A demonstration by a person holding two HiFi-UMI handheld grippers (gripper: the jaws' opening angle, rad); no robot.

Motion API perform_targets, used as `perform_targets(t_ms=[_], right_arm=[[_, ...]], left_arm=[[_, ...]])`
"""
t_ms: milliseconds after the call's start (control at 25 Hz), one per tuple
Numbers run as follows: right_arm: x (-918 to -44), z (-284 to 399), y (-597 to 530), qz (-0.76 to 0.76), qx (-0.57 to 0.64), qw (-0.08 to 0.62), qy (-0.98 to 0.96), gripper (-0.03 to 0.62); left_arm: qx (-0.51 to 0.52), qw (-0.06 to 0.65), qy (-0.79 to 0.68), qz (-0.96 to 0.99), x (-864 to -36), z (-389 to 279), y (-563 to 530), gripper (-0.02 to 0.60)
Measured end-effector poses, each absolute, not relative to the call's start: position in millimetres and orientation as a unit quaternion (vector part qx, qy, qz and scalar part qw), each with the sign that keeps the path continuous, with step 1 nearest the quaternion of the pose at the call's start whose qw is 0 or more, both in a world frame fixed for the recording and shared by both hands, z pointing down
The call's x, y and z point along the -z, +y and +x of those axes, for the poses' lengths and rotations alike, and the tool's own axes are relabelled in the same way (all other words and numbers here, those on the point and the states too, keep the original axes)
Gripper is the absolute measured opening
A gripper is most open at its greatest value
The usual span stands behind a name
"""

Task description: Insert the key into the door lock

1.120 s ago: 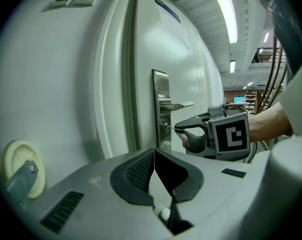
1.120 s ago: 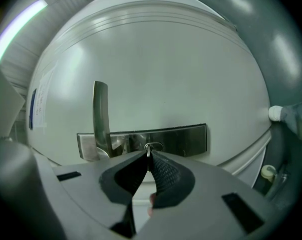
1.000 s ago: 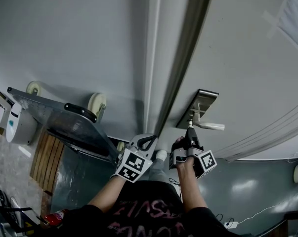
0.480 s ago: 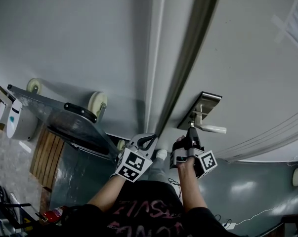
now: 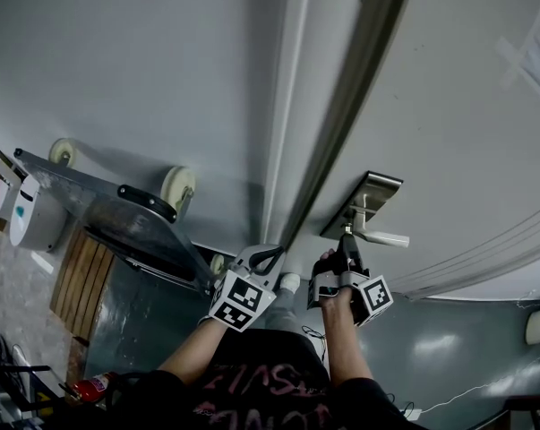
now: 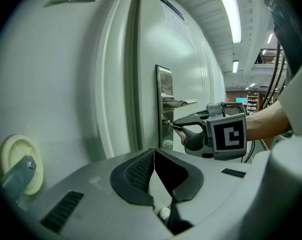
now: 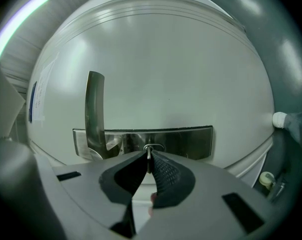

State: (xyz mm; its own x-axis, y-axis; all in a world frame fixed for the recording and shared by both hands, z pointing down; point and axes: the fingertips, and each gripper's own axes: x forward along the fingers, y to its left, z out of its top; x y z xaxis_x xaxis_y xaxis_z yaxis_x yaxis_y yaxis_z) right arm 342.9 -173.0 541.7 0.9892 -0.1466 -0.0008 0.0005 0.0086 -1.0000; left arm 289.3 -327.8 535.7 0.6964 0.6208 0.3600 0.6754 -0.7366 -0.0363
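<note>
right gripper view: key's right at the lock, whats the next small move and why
Probably a short, straight push forward along the key's line. The right gripper has its jaws shut on the key, and the key's tip sits at the keyhole in the lock plate, seemingly lined up. How far in it is cannot be told.

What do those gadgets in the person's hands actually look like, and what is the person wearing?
Both the left gripper and right gripper have pale grey shells, black ribbed pads on the jaws, and a cube of black-and-white square markers. The person wears a dark top with pinkish lettering.
</note>
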Motion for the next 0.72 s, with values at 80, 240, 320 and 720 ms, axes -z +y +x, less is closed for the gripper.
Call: perform_targets(t_ms=[80, 240, 320, 720], right_arm=[[-542, 342, -173, -0.706, 0.054, 0.704, 0.052, 0.081], [-539, 340, -173, -0.717, 0.056, 0.692, 0.061, 0.082], [-537, 338, -173, -0.725, 0.055, 0.683, 0.064, 0.089], [-531, 316, -168, -0.790, 0.055, 0.607, 0.066, 0.127]], left_arm=[[0.162, 0.082, -0.353, -0.918, -534, 289, -328, 0.014], [0.160, 0.080, -0.352, -0.919, -533, 289, -330, 0.014], [0.160, 0.080, -0.354, -0.918, -533, 288, -330, 0.014], [0.151, 0.077, -0.367, -0.915, -534, 280, -327, 0.014]])
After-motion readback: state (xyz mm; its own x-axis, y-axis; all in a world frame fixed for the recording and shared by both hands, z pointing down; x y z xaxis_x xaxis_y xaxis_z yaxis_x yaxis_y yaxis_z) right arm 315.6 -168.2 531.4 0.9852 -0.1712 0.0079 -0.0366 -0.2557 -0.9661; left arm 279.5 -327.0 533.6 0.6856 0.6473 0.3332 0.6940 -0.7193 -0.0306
